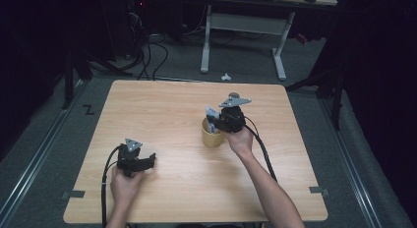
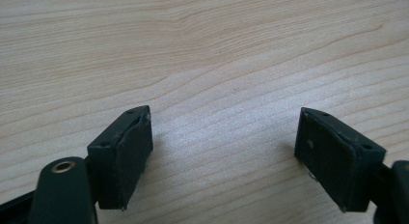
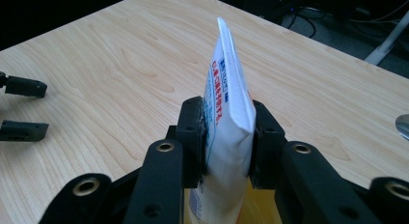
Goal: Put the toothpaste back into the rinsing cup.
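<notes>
A: Right gripper (image 3: 226, 137) status?
B: Jaws clamped on a white tube (image 3: 226, 113), 1 pad on each flat side. Crimped end points up and away from the camera; red and blue print on its face.

A: Where's the tube relative to the cup?
B: Lower end sits in the yellow cup (image 1: 212, 133), whose yellow rim shows below the jaws in the right gripper view. From the high view the cup stands upright right of table centre, with the right gripper directly over it and the right hand (image 1: 240, 139) just behind.

A: Left gripper (image 2: 224, 151)?
B: Jaws wide apart, nothing between the 2 pads, just bare wood grain. It rests low over the table (image 1: 162, 110) near the front-left, held by the left hand (image 1: 124, 185), well apart from the cup.

A: Anything else on the table?
B: Can't make out anything more.
</notes>
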Motion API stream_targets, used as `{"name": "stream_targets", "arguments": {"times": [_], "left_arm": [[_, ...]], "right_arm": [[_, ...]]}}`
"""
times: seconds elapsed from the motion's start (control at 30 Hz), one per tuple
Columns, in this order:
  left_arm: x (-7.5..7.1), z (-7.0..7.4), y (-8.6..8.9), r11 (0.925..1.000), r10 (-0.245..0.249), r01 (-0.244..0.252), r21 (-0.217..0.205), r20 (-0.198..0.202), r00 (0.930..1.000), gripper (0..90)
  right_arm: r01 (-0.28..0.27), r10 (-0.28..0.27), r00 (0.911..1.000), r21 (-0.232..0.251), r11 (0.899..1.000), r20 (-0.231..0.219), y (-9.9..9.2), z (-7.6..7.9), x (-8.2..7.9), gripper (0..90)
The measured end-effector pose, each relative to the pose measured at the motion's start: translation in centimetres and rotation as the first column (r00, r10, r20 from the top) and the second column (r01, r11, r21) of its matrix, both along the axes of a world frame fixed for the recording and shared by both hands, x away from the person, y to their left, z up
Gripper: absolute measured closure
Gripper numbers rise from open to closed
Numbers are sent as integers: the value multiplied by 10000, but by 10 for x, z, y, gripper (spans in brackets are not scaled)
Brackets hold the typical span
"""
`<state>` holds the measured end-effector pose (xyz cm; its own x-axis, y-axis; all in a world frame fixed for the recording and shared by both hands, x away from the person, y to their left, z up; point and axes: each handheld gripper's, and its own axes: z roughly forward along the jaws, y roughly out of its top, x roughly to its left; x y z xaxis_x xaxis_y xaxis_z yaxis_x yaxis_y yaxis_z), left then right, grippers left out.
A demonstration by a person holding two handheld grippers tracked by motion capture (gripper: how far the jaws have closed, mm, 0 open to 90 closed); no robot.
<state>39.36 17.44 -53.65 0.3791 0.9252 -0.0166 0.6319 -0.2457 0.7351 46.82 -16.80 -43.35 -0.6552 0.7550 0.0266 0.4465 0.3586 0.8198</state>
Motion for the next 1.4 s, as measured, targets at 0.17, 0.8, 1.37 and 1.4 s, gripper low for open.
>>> {"name": "stream_targets", "arguments": {"times": [0.17,0.8,1.37,1.4], "left_arm": [[0,0,0,10000,1,-1,0,0,10000,214],[0,0,0,10000,2,-2,-2,1,10000,214],[0,0,0,10000,4,-4,-1,0,10000,215],[0,0,0,10000,4,-4,-1,0,10000,214]], "right_arm": [[111,-111,9999,-34,9999,-19,-1,-4,-1,712],[-33,33,10000,-59,10000,-73,-13,-3,-8,699],[12,-11,10000,-321,9995,31,-8,-4,-12,519],[12,-11,10000,-321,9995,31,-8,-4,-12,519]]}}
